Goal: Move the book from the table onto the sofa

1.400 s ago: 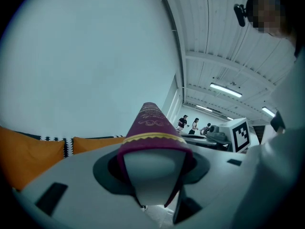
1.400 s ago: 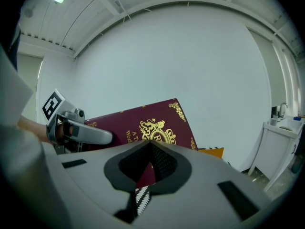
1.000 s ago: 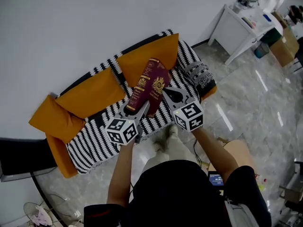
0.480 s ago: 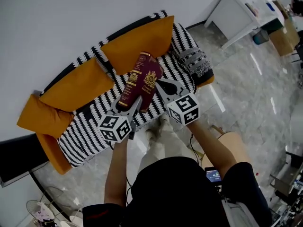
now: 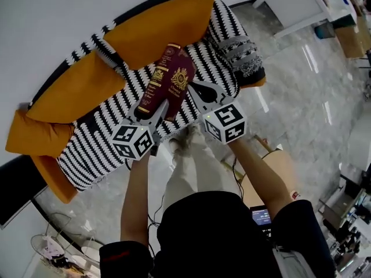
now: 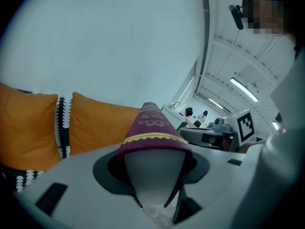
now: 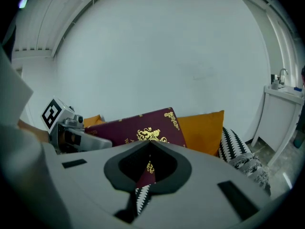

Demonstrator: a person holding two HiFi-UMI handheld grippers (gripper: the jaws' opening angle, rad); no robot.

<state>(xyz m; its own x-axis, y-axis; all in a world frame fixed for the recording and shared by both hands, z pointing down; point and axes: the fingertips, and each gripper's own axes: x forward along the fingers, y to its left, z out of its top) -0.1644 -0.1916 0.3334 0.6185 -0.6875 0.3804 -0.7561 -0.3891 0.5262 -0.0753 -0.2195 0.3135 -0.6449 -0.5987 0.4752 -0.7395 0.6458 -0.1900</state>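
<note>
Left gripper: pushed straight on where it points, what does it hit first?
Probably the orange cushion behind the book. The left gripper, jaws clamped on the book, aims at it, so the book's far end would touch first. Depth is unclear.

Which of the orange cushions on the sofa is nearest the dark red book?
The large orange cushion at the sofa's right: the book's far end points at it. The other two cushions lie further left.
</note>
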